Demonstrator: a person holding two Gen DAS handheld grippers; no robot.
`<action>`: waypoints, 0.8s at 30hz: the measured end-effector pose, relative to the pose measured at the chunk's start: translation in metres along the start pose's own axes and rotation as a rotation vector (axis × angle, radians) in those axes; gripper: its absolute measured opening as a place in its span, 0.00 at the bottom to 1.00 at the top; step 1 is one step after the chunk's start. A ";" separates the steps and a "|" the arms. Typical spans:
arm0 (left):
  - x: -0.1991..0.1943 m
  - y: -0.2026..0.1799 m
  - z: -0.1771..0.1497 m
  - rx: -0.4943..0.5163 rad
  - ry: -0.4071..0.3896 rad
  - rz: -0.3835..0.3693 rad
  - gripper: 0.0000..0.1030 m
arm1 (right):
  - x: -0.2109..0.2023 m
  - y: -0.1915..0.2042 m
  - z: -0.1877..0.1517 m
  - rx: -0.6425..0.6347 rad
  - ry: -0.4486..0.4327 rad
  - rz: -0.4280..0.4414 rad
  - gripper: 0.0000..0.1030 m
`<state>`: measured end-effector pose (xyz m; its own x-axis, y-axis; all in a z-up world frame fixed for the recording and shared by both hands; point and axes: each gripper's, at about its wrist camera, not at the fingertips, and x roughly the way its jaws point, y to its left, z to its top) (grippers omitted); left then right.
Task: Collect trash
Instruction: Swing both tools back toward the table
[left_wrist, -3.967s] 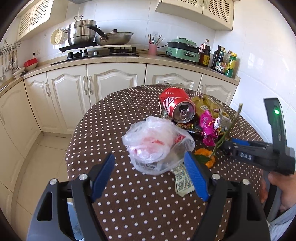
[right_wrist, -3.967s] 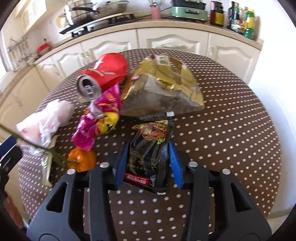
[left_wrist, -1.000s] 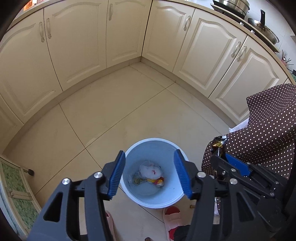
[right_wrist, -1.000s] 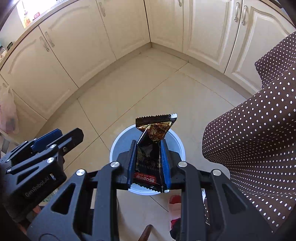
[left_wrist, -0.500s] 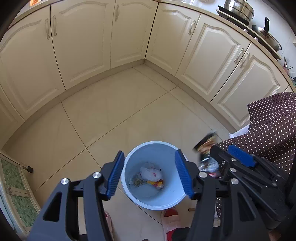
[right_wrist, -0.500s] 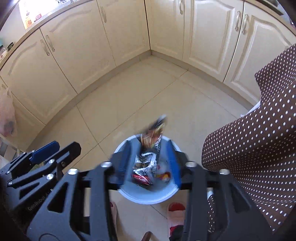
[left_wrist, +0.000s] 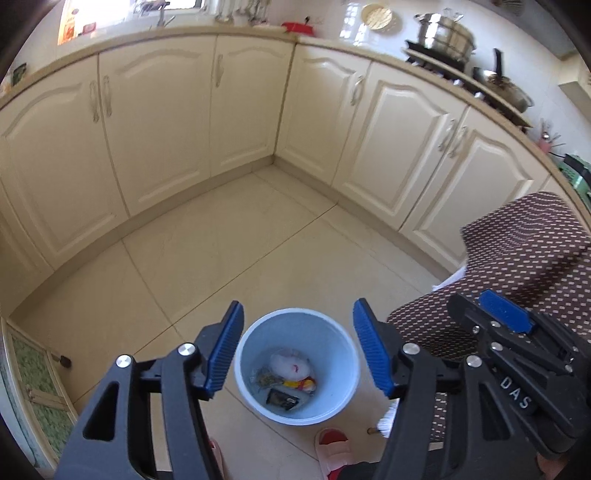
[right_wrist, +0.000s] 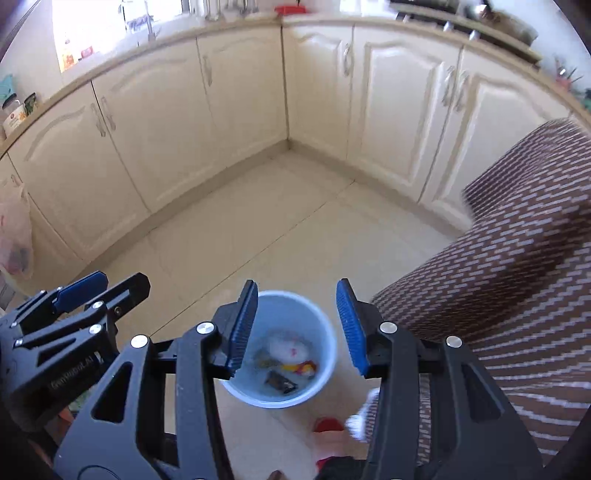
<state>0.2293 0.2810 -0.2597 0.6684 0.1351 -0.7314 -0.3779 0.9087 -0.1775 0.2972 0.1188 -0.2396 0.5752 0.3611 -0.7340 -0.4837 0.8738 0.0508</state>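
A pale blue bin (left_wrist: 334, 350) stands on the tiled floor beside the table. A white plastic bag (left_wrist: 290, 363), a black snack wrapper (left_wrist: 282, 398) and other scraps lie inside it. My left gripper (left_wrist: 298, 314) hangs above the bin; its jaws are opening and nothing is between them. In the right wrist view my right gripper (right_wrist: 296, 291) is also open and empty over the bin (right_wrist: 325, 350), with the black wrapper (right_wrist: 280, 382) lying at the bottom. Each gripper shows at the edge of the other's view: the right gripper (left_wrist: 476, 310) and the left gripper (right_wrist: 110, 288).
A table under a brown dotted cloth (left_wrist: 524, 251) stands close on the right of the bin. Cream cabinets (left_wrist: 240, 110) line the far walls around open tiled floor. A person's red slipper (left_wrist: 332, 443) is just below the bin. A plastic bag (right_wrist: 14, 236) hangs at the far left.
The black wrapper left my right gripper and fell into the bin. The right jaws spread apart. Both grippers rose, so the bin looks smaller and more of the cabinets shows.
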 end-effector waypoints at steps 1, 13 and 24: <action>-0.009 -0.008 0.001 0.015 -0.014 -0.010 0.61 | -0.014 -0.006 0.000 0.001 -0.023 -0.010 0.44; -0.126 -0.173 -0.010 0.273 -0.134 -0.293 0.69 | -0.223 -0.119 -0.041 0.102 -0.295 -0.237 0.49; -0.159 -0.341 -0.043 0.526 -0.066 -0.478 0.70 | -0.315 -0.260 -0.092 0.314 -0.328 -0.421 0.51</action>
<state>0.2243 -0.0676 -0.1110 0.7275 -0.3175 -0.6082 0.3143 0.9422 -0.1159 0.1814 -0.2518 -0.0836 0.8717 0.0022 -0.4901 0.0174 0.9992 0.0356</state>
